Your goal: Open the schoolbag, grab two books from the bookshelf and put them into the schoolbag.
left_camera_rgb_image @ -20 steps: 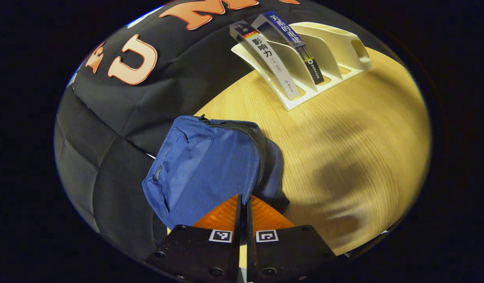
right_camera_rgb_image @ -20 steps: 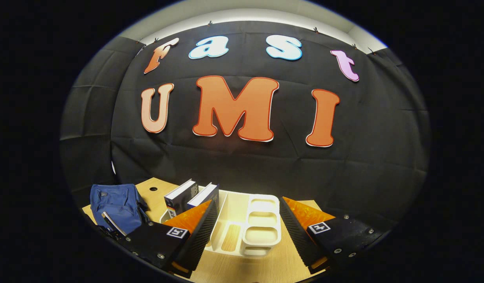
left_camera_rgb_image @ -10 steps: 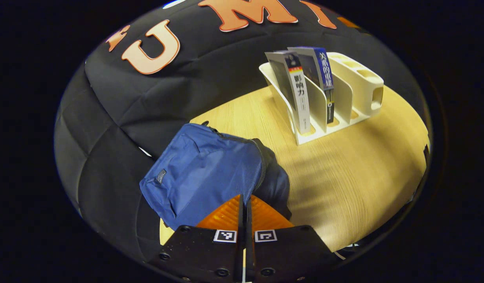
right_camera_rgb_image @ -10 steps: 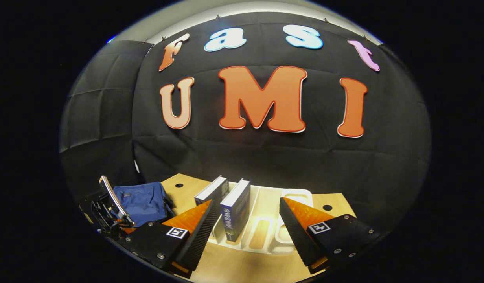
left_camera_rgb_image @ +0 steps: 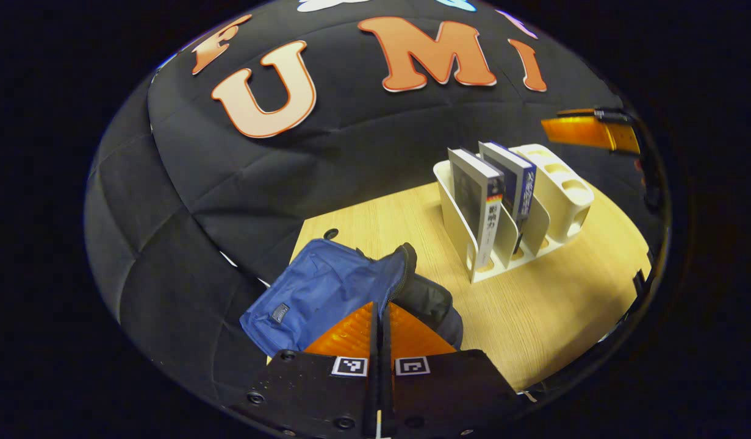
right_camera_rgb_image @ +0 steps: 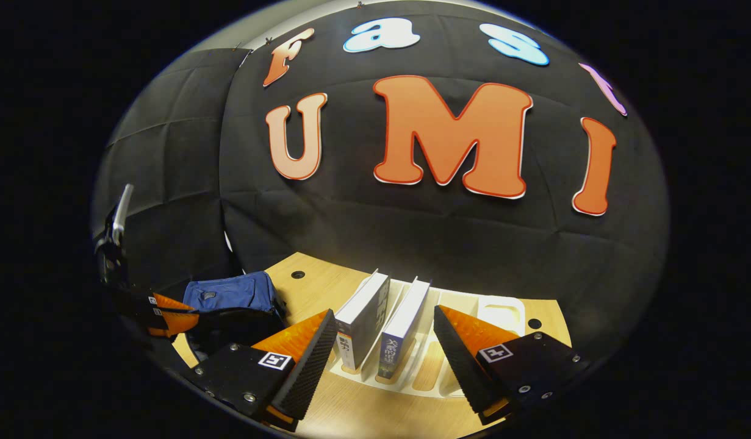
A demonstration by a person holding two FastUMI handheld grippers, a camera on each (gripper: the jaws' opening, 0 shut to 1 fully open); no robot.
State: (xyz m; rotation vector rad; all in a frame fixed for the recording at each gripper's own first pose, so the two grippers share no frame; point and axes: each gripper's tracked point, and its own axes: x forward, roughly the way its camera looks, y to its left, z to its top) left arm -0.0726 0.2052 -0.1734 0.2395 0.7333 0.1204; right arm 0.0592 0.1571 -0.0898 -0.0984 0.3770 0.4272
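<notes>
Left gripper view: left tool [left_camera_rgb_image: 380, 317] pressed together, seemingly pinching the flap of the blue fabric schoolbag [left_camera_rgb_image: 326, 292] on the wooden desk [left_camera_rgb_image: 552, 305]; lift steadily to widen the mouth. Right tool [right_camera_rgb_image: 384, 341] spread wide, empty, facing two upright books [right_camera_rgb_image: 384, 320] in the white plastic bookshelf [right_camera_rgb_image: 503, 308].

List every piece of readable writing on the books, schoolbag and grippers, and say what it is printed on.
"影响力": spine of the nearer book in the bookshelf.
Spine of the blue book: characters too blurred to read.
Tag on the schoolbag: too small.
Squares on the left gripper: coded patterns, no words.
</notes>
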